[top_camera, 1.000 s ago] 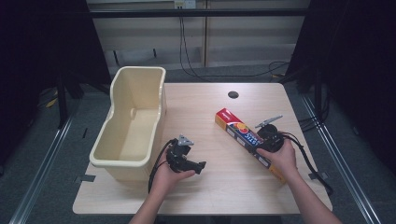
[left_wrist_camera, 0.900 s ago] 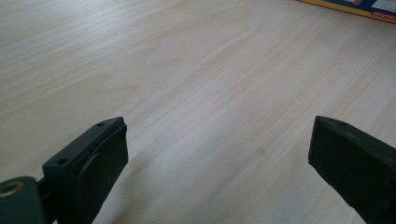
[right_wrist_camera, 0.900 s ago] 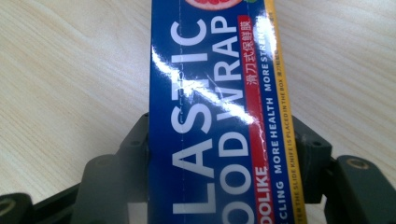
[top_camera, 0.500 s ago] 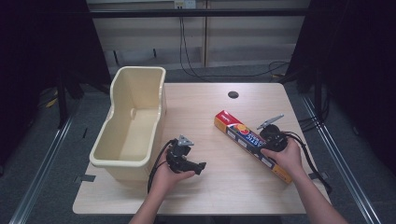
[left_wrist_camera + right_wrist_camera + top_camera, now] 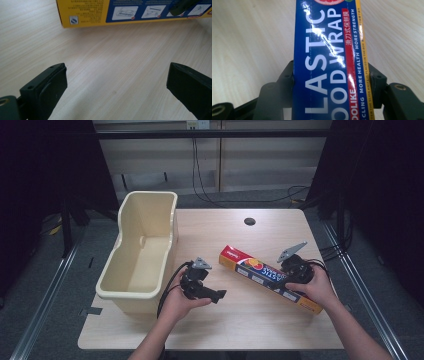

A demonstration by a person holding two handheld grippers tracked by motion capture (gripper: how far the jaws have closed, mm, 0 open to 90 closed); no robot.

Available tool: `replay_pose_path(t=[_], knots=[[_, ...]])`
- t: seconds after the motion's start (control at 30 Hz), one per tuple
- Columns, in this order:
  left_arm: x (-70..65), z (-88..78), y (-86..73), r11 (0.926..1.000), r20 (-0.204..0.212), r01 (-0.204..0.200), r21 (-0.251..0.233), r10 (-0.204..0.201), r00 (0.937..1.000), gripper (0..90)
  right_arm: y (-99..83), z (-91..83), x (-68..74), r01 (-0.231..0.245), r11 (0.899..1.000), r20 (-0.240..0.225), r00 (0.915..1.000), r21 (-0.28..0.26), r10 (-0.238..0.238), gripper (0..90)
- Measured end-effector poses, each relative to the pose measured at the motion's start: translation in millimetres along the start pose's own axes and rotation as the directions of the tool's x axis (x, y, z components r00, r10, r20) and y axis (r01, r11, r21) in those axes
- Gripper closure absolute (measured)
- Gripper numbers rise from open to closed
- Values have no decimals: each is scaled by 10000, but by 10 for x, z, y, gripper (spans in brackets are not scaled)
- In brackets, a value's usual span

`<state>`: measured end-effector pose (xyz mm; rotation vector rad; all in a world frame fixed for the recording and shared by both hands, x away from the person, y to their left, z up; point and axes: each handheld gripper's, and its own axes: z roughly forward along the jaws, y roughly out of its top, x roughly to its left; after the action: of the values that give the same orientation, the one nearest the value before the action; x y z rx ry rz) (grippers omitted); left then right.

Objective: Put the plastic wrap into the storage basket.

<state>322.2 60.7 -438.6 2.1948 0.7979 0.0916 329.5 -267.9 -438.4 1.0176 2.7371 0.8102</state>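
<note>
Across the middle of the high view lies a pale wooden worktop (image 5: 250, 320) with rounded corners and a small dark hole (image 5: 249, 221) near its far edge. On its left side stands a cream plastic tub (image 5: 142, 255), long and deep, with one end wall rising higher than the other; its near rim sits close to the worktop's near-left corner.

Right of centre lies a long box of plastic wrap (image 5: 250, 267), set slantwise, its red end toward the tub and its other end running toward the near right. In the right gripper view the box (image 5: 329, 62) shows a blue face with white lettering, a red band and a yellow edge.

Each of the person's forearms comes in from the bottom of the high view. Their right hand holds the right gripper (image 5: 290, 276) over the box's near half, a grey plate standing up from it; in the right gripper view its two jaws press against the two long sides of the box, clamped on it.

Their left hand holds the left gripper (image 5: 212, 294) just beside the tub's near end, cable looping off behind it. In the left gripper view its jaws stand wide apart over bare wood, holding nothing, with the box's yellow edge (image 5: 125, 15) lying farther off.
</note>
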Motion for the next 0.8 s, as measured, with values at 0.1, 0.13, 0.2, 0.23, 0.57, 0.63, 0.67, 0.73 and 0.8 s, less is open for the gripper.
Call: replay_pose_path(t=[0.1,0.13,0.2,0.23,0.57,0.63,0.67,0.73,0.8], knots=[[-5,-34,107,9996,201,-258,70,257,9995,29,14,-38,3,412,9991,-354,9985,-57,-414,411],[-13,-35,142,9996,245,-286,78,284,9993,28,27,-63,12,704,9975,-576,9959,-13,-703,410],[-17,-35,213,9991,512,-378,176,369,9980,28,35,-79,14,827,9966,-704,9941,-8,-826,411],[-16,-41,245,9988,639,-416,256,399,9972,28,35,-79,14,827,9966,-704,9941,-8,-826,411],[-68,-29,596,9901,1207,-1368,305,1322,9838,23,35,-101,44,1725,9850,-1496,9737,-70,-1716,411],[-45,-32,663,9908,1414,-1330,258,1281,9816,16,37,-87,77,2028,9792,-1700,9647,-71,-2011,410],[-43,-23,688,9914,1535,-1291,228,1241,9803,16,37,-87,77,2028,9792,-1700,9647,-71,-2011,410],[-55,-21,741,9876,1484,-1503,462,1420,9787,16,44,-82,96,2144,9767,-1776,9609,-74,-2123,410],[-75,-18,789,9785,1375,-1939,702,1830,9735,26,58,-80,110,2356,9718,-1821,9552,-95,-2334,410]])
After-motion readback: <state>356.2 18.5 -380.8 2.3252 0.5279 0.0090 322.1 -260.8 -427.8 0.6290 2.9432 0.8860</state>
